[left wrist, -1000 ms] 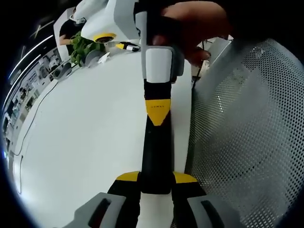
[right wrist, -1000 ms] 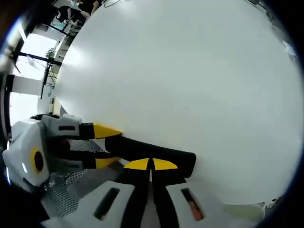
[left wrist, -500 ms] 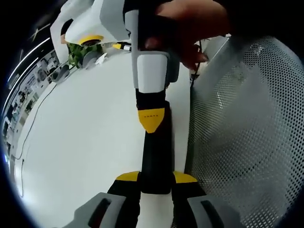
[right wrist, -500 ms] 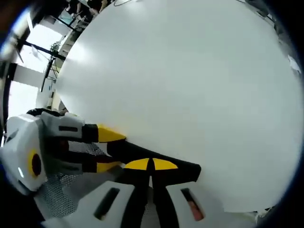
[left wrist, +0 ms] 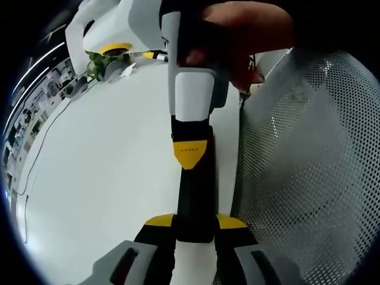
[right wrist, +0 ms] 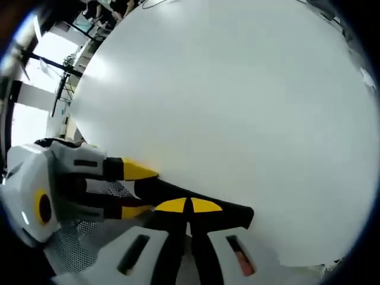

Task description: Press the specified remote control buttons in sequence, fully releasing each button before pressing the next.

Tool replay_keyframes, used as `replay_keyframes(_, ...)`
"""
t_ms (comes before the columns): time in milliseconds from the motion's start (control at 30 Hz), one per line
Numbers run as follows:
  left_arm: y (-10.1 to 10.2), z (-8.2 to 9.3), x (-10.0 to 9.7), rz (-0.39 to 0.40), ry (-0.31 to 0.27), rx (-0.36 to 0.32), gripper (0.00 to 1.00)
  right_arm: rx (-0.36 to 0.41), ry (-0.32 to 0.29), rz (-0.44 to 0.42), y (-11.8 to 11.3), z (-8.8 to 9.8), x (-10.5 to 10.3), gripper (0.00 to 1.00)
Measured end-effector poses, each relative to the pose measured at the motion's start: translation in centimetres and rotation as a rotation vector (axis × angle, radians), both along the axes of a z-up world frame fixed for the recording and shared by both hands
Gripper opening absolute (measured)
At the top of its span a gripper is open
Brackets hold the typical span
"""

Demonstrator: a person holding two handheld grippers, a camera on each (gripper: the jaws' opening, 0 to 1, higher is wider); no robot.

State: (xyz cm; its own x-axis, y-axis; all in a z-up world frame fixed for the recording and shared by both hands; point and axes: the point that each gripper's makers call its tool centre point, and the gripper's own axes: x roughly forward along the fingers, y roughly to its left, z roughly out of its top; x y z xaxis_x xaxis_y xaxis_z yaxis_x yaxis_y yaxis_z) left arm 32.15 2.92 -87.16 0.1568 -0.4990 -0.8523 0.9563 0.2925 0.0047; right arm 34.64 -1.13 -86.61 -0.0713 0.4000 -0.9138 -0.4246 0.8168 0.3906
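Since a second ago the right gripper (left wrist: 190, 155) has slid down along the remote control (left wrist: 193, 196) toward my left gripper (left wrist: 194, 233), then eased back a touch; its yellow tip sits over the remote's upper part, pointing down its length.

My left gripper is clenched on the near end of the remote, yellow pads hard against both its sides, holding it at the worktop (left wrist: 107, 172) edge, just beside a perforated mesh surface (left wrist: 309, 166).

From the right gripper view, my right gripper (right wrist: 190, 206) has its jaws closed together, nothing between them, the paired yellow tips resting on the remote control (right wrist: 202, 205). The left gripper (right wrist: 113, 190) comes in from the left, clamping the remote's far end, with the bare worktop (right wrist: 237, 107) beyond.

I judge I am at a press: tip on or just above a button. I cannot tell which button, nor whether it is down. Next calls for a clean lift clear before shifting to the next button, with the left hold steady.
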Motion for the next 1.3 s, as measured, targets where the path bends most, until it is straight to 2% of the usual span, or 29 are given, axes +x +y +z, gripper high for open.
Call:
replay_keyframes(267, 0.0, 0.0, 0.0, -0.005, 0.001, 0.007, 0.25, 0.033, 0.033, -0.055, 0.0, 0.0, 0.0, 0.00)
replay_keyframes(400, 0.0, 0.0, 0.0, -0.002, 0.002, 0.010, 0.25, 0.006, 0.014, -0.043, -0.3, 0.0, 0.2, 0.00)
replay_keyframes(533, 0.0, 0.0, 0.0, -0.001, 0.003, 0.009, 0.25, 0.004, 0.035, -0.064, -0.7, 0.0, 0.1, 0.00)
replay_keyframes(633, 0.0, 0.0, 0.0, 0.001, 0.005, 0.008, 0.25, -0.004, 0.025, -0.076, -0.9, 0.0, 0.4, 0.00)
replay_keyframes(700, 0.0, 0.0, 0.0, 0.002, 0.005, 0.007, 0.25, -0.014, 0.010, -0.065, -0.9, 0.0, 0.5, 0.00)
replay_keyframes(833, 0.0, -0.1, 0.1, 0.002, 0.005, 0.006, 0.25, 0.010, 0.025, -0.034, -0.1, 0.0, -0.1, 0.00)
replay_keyframes(967, 0.0, -0.1, 0.1, 0.001, 0.005, 0.007, 0.25, -0.003, 0.002, -0.001, 0.2, 0.1, -0.1, 0.00)
replay_keyframes(1300, 0.0, 0.0, 0.0, -0.004, 0.005, 0.013, 0.25, -0.018, -0.037, 0.014, 0.2, -0.2, 0.1, 0.00)
